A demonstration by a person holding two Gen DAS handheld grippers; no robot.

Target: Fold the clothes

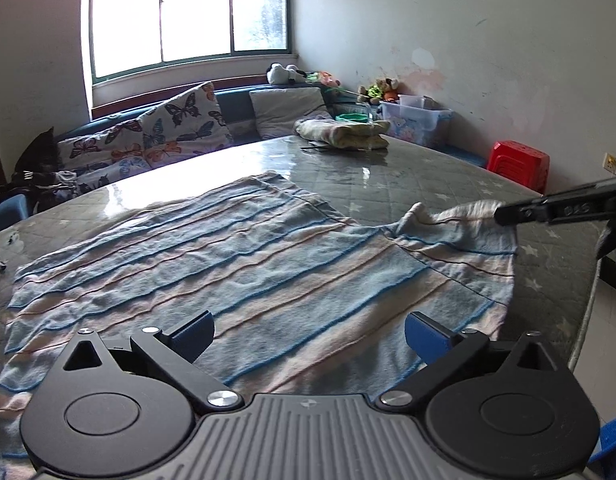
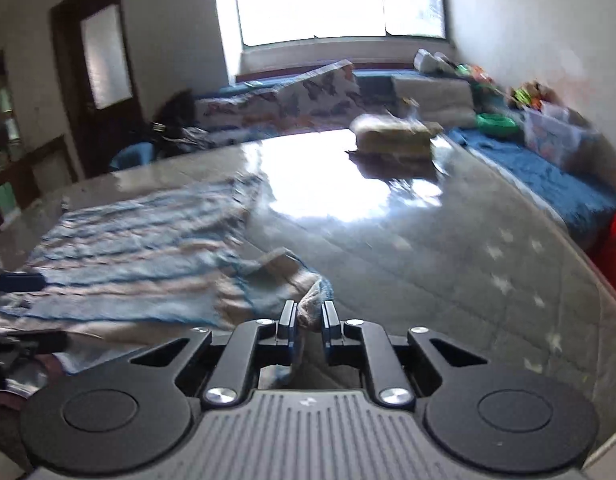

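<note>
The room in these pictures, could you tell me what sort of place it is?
Most likely a lived-in home: a bench seat with butterfly cushions under the window, soft toys by the wall, and a striped towel on the table.

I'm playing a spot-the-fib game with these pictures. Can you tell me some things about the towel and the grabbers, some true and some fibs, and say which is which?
1. The right gripper pinches a corner of the striped towel. True.
2. The left gripper is squeezing the towel. False: its jaws stand wide open above it.
3. A folded cloth lies at the table's far end. True.
4. The stool by the wall is green. False: it is red.
</note>
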